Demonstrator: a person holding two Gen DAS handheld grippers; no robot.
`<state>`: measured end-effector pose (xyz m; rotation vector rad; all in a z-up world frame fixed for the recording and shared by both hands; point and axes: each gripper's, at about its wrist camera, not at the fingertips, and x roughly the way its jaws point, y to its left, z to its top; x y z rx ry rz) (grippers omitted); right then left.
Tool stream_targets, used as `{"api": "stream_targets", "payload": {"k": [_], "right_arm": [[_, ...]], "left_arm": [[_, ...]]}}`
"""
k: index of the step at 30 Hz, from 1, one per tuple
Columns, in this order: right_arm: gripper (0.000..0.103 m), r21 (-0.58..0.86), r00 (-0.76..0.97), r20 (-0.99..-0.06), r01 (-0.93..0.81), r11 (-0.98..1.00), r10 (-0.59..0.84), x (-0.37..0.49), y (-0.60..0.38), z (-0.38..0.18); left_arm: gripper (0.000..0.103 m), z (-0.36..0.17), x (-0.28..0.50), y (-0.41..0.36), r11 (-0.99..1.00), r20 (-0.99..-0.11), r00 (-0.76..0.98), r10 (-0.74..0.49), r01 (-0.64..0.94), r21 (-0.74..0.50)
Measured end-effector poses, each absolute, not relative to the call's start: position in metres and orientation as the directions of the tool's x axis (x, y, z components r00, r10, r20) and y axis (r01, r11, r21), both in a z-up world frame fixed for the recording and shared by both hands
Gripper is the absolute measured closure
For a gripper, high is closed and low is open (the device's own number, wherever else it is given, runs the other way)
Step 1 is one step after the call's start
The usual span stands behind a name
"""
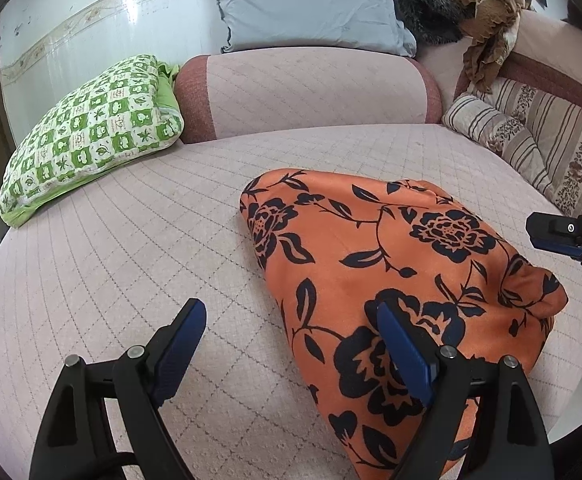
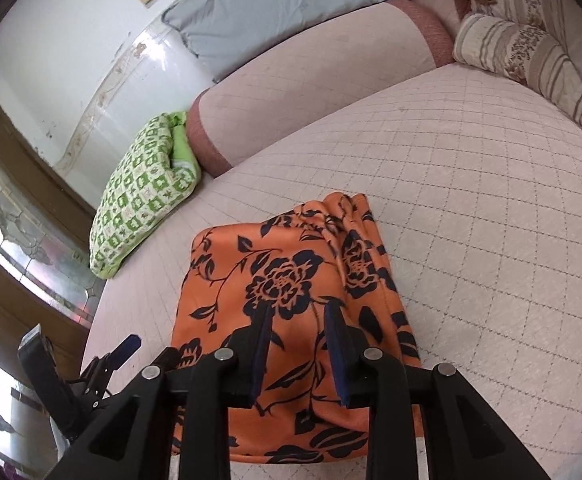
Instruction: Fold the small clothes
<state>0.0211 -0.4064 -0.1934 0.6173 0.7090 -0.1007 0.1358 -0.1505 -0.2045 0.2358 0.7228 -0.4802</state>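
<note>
left wrist view: one orange cloth (image 1: 391, 264) with black flowers lies folded in a smooth, rounded bundle on the quilted pink bed cover (image 1: 131, 248). three pillows: a green checked pillow (image 1: 91, 136), a grey pillow (image 1: 311, 4) and a striped pillow (image 1: 539, 140). the left gripper (image 1: 291, 312) stands wide apart, holding nothing, one blue pad over the cloth's near edge

right wrist view: the same cloth (image 2: 291, 280) shows gathered pleats along its right edge. the right gripper (image 2: 297, 308) hovers over it, jaws narrowly parted, nothing pinched between them
</note>
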Motion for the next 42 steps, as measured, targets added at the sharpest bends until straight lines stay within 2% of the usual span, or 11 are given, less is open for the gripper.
{"api": "stream_targets", "payload": {"k": [10,14,18,23,24,26,28,36,39,42], "right_arm": [[0.073,0.471,0.734,-0.665,0.266,0.841,0.14,0.03,-0.39,-0.201],[0.073,0.47,0.578,-0.785,0.322,0.822,0.222,0.051,-0.391,-0.24],[0.073,0.459,0.635,-0.748,0.288,0.841,0.191,0.046,-0.388,-0.224],[0.073,0.51,0.718,-0.676,0.296,0.807,0.164,0.037,-0.404,-0.21],[0.068,0.515,0.736,-0.66,0.302,0.802,0.147,0.033,-0.409,-0.206],[0.025,0.544,0.764,-0.633,0.322,0.775,0.127,0.027,-0.421,-0.204],[0.024,0.573,0.786,-0.609,0.346,0.743,0.103,0.021,-0.434,-0.202],[0.024,0.542,0.749,-0.655,0.369,0.755,0.104,0.028,-0.452,-0.212],[0.024,0.552,0.726,-0.67,0.349,0.757,0.154,0.035,-0.461,-0.222],[0.024,0.621,0.719,-0.654,0.331,0.711,0.236,0.039,-0.478,-0.236]], "left_arm": [[0.015,-0.205,0.136,-0.145,0.873,-0.686,0.646,-0.335,0.487,0.033],[0.015,-0.207,0.138,-0.147,0.871,-0.691,0.641,-0.335,0.49,0.032],[0.015,-0.205,0.139,-0.145,0.872,-0.689,0.639,-0.342,0.489,0.021],[0.015,-0.202,0.141,-0.143,0.873,-0.685,0.637,-0.354,0.488,0.003],[0.015,-0.201,0.14,-0.143,0.873,-0.683,0.638,-0.355,0.488,0.002],[0.015,-0.199,0.141,-0.143,0.873,-0.68,0.64,-0.357,0.488,0.001],[0.015,-0.198,0.142,-0.143,0.872,-0.679,0.639,-0.362,0.49,-0.005],[0.015,-0.196,0.148,-0.14,0.849,-0.689,0.591,-0.42,0.524,-0.068],[0.014,-0.196,0.158,-0.13,0.807,-0.703,0.499,-0.507,0.562,-0.183],[0.014,-0.201,0.17,-0.119,0.781,-0.708,0.417,-0.57,0.541,-0.311]]}}
